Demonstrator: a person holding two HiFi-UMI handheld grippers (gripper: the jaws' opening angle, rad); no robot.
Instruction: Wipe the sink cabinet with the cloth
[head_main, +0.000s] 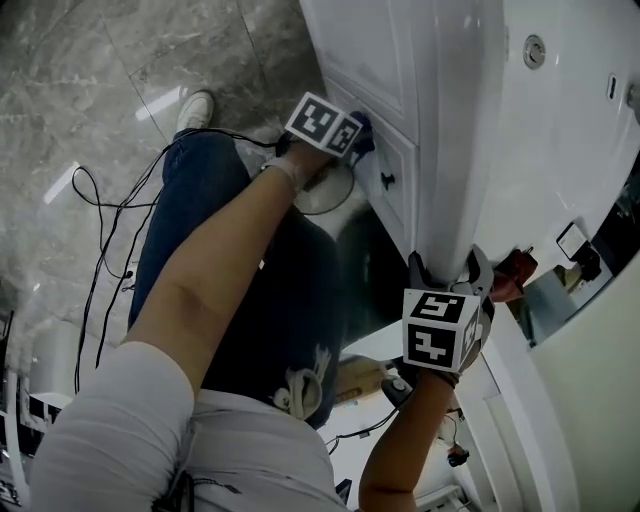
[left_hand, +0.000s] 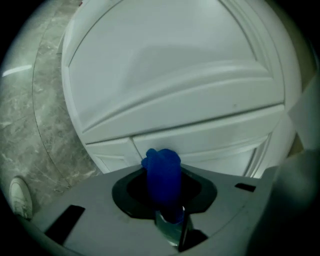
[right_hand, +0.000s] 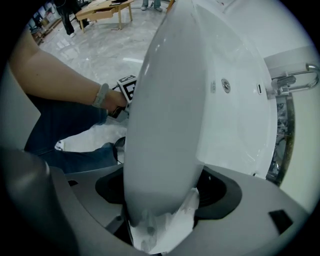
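Wiping step, low on the cabinet front. Pinching a small soft blue cloth (left_hand: 162, 170) in the left tongs (left_hand: 169, 205), shut tight on it, at 6 o'clock in the left gripper view. Facing the white panelled cabinet door (left_hand: 175, 75) at 12 o'clock; touching or not, hard to tell. Hugging the thick white sink edge (right_hand: 165, 115) with the right tongs (right_hand: 157, 210), spread wide round it, a crumpled white wad (right_hand: 175, 227) squashed in at 6 o'clock. Next, most likely: press the blue cloth flat on the door and rub along the panel.
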